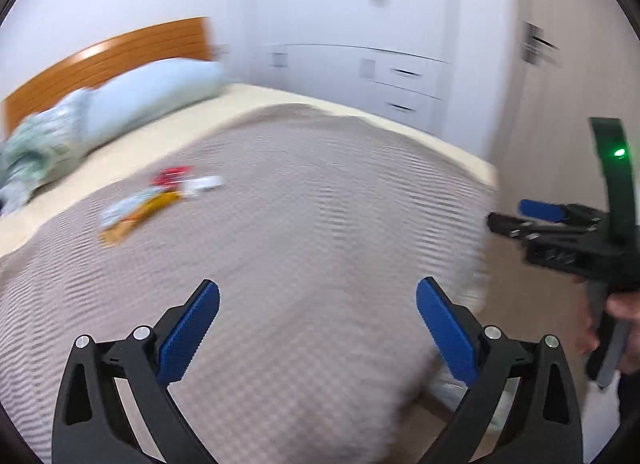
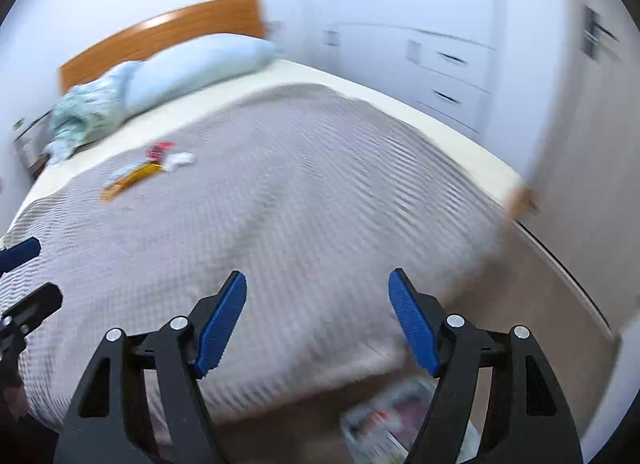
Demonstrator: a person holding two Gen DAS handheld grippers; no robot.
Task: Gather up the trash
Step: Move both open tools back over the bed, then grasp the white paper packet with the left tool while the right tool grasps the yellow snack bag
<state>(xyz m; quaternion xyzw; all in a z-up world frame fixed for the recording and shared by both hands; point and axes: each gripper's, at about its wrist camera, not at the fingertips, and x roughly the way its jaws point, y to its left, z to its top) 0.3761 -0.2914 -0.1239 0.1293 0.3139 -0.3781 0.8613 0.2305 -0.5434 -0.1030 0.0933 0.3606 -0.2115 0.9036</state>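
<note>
Several pieces of trash lie on the grey bedspread [image 1: 300, 223] far ahead to the left: a red wrapper [image 1: 172, 175], a white wrapper [image 1: 204, 183] and a yellow-orange wrapper [image 1: 136, 215]. The same pile shows in the right wrist view, with the red wrapper [image 2: 160, 149] and the yellow wrapper [image 2: 132, 179]. My left gripper [image 1: 318, 316] is open and empty above the near end of the bed. My right gripper [image 2: 318, 304] is open and empty, over the bed's foot edge. It also shows at the right in the left wrist view [image 1: 516, 219]. Both views are blurred.
A light blue pillow [image 1: 152, 95] and crumpled bedding [image 1: 28, 151] lie by the wooden headboard [image 1: 120, 55]. White wardrobe drawers [image 1: 400, 83] stand behind the bed. A clear bag with some contents [image 2: 384, 420] lies on the brown floor [image 2: 532, 304] at the bed's foot.
</note>
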